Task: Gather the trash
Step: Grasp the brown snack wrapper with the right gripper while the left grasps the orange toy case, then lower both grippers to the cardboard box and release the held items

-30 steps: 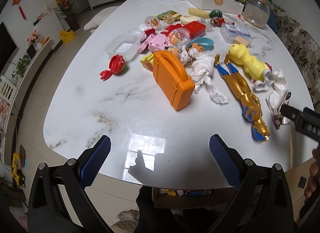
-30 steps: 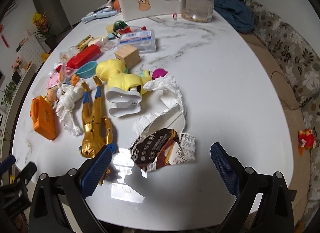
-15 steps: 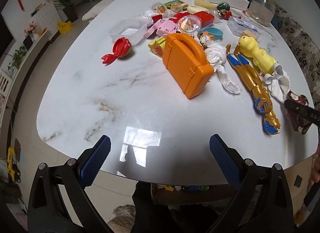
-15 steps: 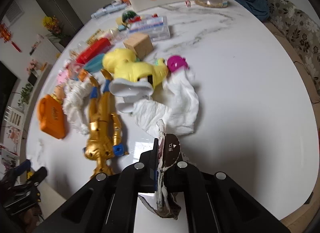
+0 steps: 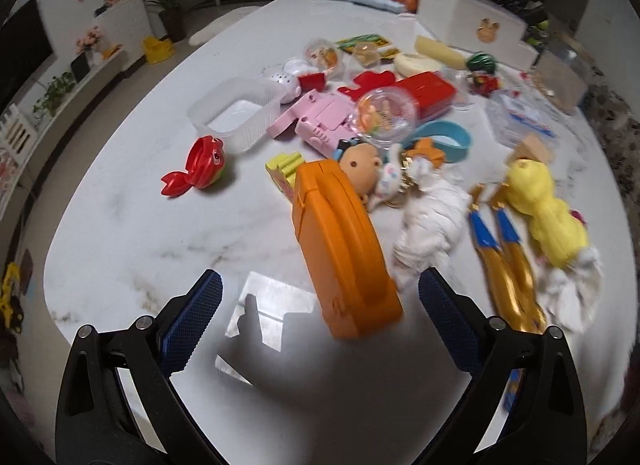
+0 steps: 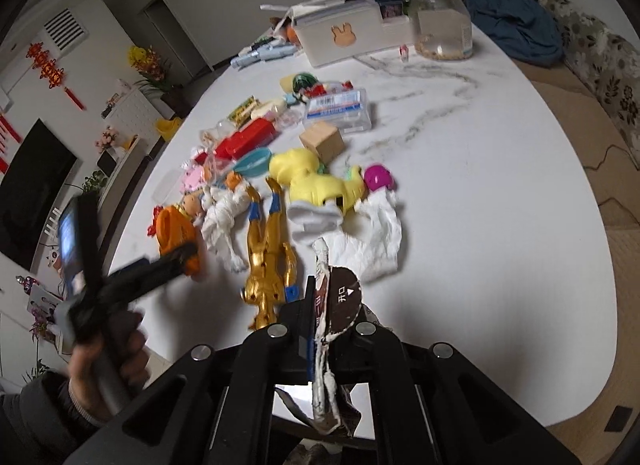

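The right tool [image 6: 320, 329] is clamped on a crumpled brown snack wrapper [image 6: 334, 305], lifted clear of the white marble worktop [image 6: 500, 193] near its front edge. The left tool [image 5: 320, 305] stands apart, its jaws just narrowed, with nothing pressed between the blue pads [image 5: 192, 321]; the orange toy case [image 5: 340, 249] lies just ahead of them. A crumpled white tissue [image 5: 428, 229] sits beside the case toward the right edge, touching a gold figure [image 5: 508, 265]. Another tissue [image 6: 376, 241] lies by the yellow duck toy [image 6: 316, 181].

A brown snack wrapper [image 6: 334, 317] (crumpled, torn white at its edges) stands upright, lifted above the table. Two crumpled white tissues [image 6: 380, 237] [image 5: 430, 225] lie among toys.
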Tool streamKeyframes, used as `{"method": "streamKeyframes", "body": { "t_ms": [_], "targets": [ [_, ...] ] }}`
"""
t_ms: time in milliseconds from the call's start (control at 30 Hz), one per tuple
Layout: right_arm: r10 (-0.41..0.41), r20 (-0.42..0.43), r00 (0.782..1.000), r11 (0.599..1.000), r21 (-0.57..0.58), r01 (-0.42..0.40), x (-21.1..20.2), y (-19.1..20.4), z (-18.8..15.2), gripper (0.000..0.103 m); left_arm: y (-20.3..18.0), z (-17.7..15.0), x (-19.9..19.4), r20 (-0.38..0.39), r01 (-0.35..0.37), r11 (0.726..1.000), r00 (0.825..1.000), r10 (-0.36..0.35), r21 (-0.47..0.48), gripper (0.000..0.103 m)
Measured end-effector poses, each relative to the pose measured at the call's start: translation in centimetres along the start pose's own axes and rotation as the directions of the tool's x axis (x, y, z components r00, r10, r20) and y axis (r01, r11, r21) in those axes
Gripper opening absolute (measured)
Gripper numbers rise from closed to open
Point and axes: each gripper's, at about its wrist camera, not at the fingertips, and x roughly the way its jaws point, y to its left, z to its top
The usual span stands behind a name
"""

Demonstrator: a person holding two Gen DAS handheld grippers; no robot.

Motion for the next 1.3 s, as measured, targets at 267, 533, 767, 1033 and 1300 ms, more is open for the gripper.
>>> {"method": "streamKeyframes", "body": {
  "t_ms": [267,533,767,1033,1300],
  "targets": [
    [0.029,-0.006,1.000,0.998,-0.053,-0.029,-0.5,0.7,-0.6,0.004,0.2,-0.3,-2.1,0.031,-0.018,0.999,0.999,0.017,0.036,0.021],
    [0.184,-0.016,0.983,0.964,-0.190,-0.184,-5.3,3.0,-2.4,0.004,-0.8,-4.6,-12.6,0.102,0.134,0.967,0.982,-0.159,0.218,0.021],
    [0.241,-0.204,0.949,0.908,-0.299,-0.295,-5.7,3.2,-8.2,0.004,-0.8,-12.8,-16.1,-0.009,0.226,0.907,0.971,-0.239,0.356,0.021],
    [0.125,-0.358,0.925,0.902,-0.347,-0.256,1.7,2.1,-13.6,0.058,-1.5,-19.2,-8.7,-0.183,0.244,0.871,0.966,-0.181,0.426,0.089],
    [0.143,-0.206,0.968,0.939,-0.280,-0.198,0.5,1.9,-7.9,0.063,0.6,-17.0,-8.3,-0.167,0.219,0.909,0.971,-0.169,0.355,0.089]
  ]
}}
